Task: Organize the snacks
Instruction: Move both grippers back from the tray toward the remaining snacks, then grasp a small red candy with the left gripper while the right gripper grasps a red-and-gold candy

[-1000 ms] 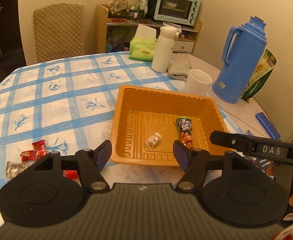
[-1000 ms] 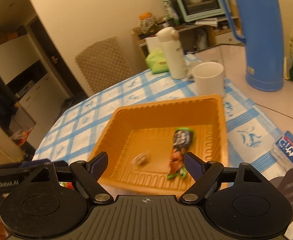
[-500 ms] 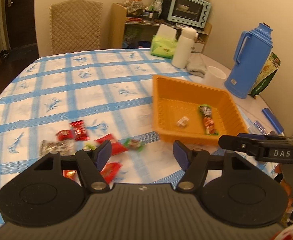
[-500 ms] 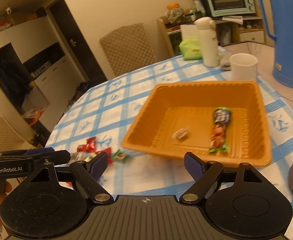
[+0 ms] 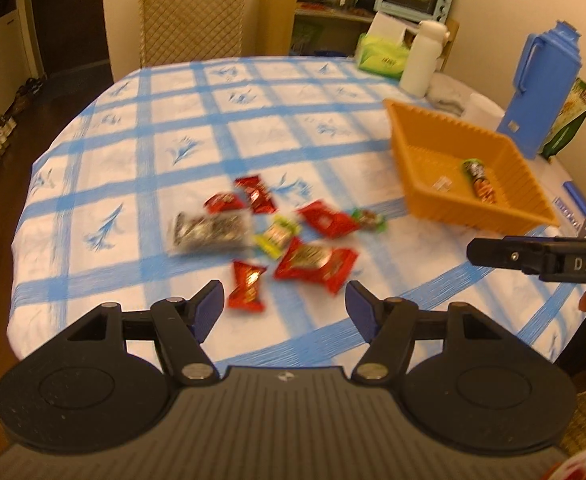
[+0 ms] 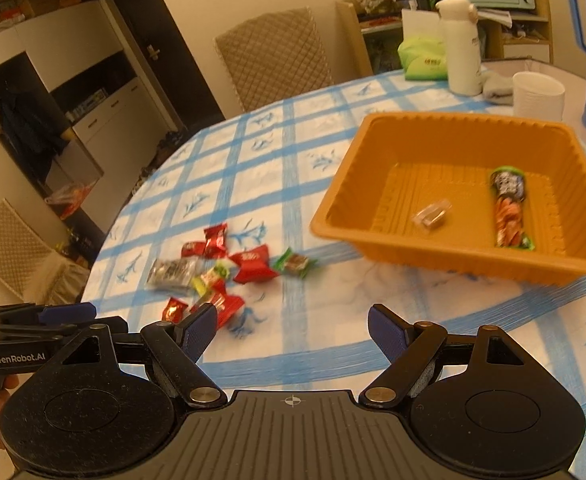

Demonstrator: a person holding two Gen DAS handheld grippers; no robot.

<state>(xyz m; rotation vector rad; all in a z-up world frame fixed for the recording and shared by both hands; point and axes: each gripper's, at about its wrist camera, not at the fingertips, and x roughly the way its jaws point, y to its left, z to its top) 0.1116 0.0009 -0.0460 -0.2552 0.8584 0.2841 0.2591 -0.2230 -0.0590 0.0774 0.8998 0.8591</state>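
Observation:
An orange tray [image 5: 413, 128] [image 6: 345, 204] sits on the right of the checked table. It holds a long green-topped snack packet [image 5: 480, 181] [image 6: 509, 210] and a small clear-wrapped sweet [image 6: 432, 214]. A loose pile of snacks lies left of it: red packets [image 5: 317, 261] [image 6: 251, 266], a silvery packet [image 5: 209, 232] [image 6: 171, 274] and a green-ended sweet [image 5: 367, 219] [image 6: 296, 263]. My left gripper [image 5: 284, 308] is open and empty, just short of the pile. My right gripper [image 6: 291, 330] is open and empty, in front of the tray.
A blue thermos jug [image 5: 543, 84], a white cup [image 6: 538, 94], a white bottle [image 6: 462, 46], a green tissue pack [image 5: 381, 56] and a grey cloth [image 5: 445, 94] stand behind the tray. A chair [image 5: 191, 16] stands at the far side.
Both grippers have pulled back and swung left away from the tray. The snack pile has come into full view in front of the left gripper. Both stay open.

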